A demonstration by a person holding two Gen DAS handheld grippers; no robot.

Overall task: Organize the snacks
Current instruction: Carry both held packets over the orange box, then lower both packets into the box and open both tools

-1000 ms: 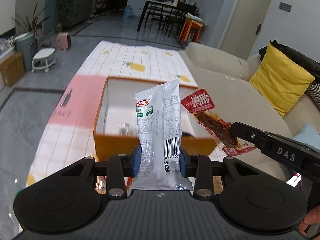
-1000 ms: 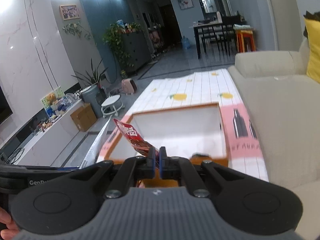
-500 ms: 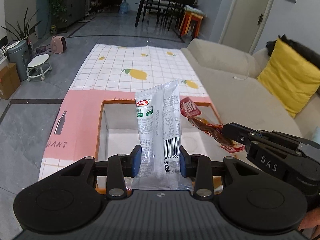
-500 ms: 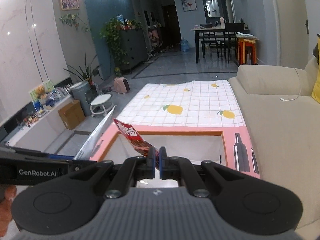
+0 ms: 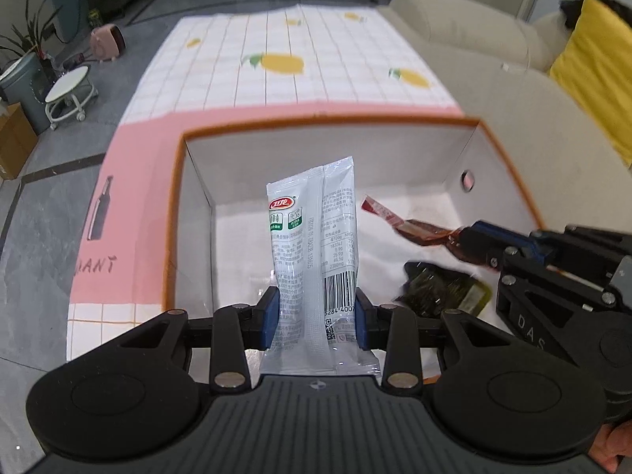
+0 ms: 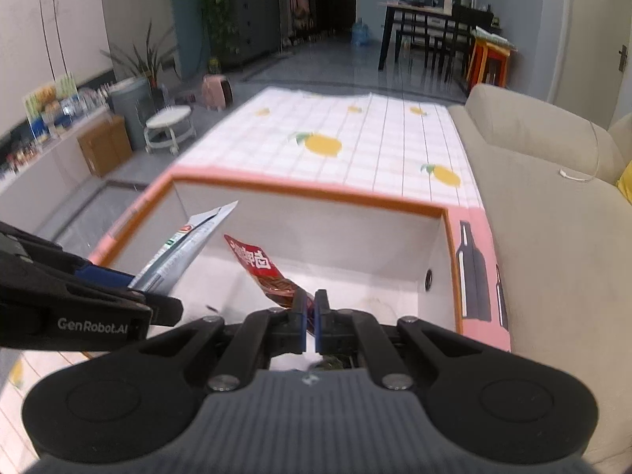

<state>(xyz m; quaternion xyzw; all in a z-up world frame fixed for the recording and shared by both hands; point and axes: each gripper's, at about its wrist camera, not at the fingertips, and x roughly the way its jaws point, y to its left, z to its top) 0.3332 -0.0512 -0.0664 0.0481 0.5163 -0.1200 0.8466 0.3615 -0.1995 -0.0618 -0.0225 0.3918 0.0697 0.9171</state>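
You've brought both packets down over the orange-rimmed box: your left gripper pinches the clear white packet, your right gripper clamps the red packet, above a dark packet inside. Release looks next.

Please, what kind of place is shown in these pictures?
Most likely a home living room that opens onto a dining area: a beige sofa with a yellow cushion, a dining table with chairs farther back, and houseplants by a dark cabinet.
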